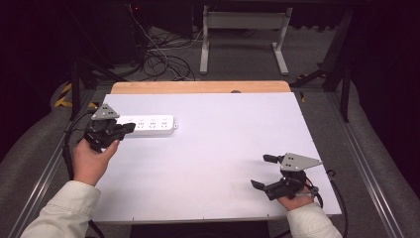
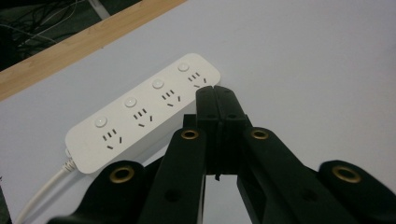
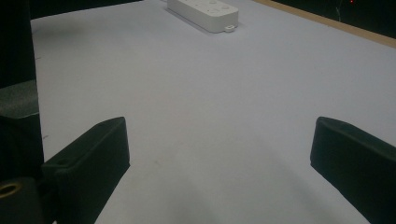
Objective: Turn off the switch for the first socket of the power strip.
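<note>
A white power strip [image 1: 148, 125] with several sockets and round buttons lies flat at the far left of the white table [image 1: 213, 148]. My left gripper [image 1: 130, 127] is over the strip's left end, shut, with its jaws pressed together and nothing between them. In the left gripper view the closed tips [image 2: 215, 93] sit just beside the power strip [image 2: 140, 112], whose white cord leaves at the lower left. My right gripper [image 1: 261, 171] rests open near the table's front right. Across the bare surface between its spread jaws [image 3: 219, 149], the power strip [image 3: 205, 11] lies far off.
A wooden strip [image 1: 198, 87] borders the table's far edge. Behind it on the floor lie tangled cables [image 1: 158, 54] and a grey metal frame [image 1: 242, 29]. Metal rails run along both sides of the table.
</note>
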`<state>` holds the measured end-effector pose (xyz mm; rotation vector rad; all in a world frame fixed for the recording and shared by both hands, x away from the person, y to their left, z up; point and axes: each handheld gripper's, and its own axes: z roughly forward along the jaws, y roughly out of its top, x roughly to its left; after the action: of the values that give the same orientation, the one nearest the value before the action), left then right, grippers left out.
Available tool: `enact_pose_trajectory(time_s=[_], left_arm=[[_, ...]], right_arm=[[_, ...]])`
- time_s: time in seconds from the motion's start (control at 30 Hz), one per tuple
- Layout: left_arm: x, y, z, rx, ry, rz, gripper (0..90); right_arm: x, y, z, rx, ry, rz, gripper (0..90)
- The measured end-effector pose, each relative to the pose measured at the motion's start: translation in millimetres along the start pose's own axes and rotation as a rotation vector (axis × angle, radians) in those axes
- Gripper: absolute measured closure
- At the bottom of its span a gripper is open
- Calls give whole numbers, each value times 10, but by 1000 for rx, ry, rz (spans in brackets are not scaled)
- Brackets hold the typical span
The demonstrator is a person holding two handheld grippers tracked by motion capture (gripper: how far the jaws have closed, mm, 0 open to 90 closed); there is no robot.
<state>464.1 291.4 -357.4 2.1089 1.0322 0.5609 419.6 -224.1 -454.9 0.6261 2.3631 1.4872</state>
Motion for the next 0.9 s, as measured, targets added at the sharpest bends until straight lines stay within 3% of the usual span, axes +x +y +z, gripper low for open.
enact_pose_trajectory(time_s=[0.4, 0.5, 0.9], left_arm=[[209, 80, 148, 56, 32, -43, 896], [267, 104, 224, 87, 61, -34, 896], [491, 165, 453, 124, 87, -71, 896]], right_arm=[[-1, -1, 4, 3, 1, 1, 52], [-1, -2, 4, 4, 0, 1, 52], [-1, -4, 15, 14, -4, 0, 52]])
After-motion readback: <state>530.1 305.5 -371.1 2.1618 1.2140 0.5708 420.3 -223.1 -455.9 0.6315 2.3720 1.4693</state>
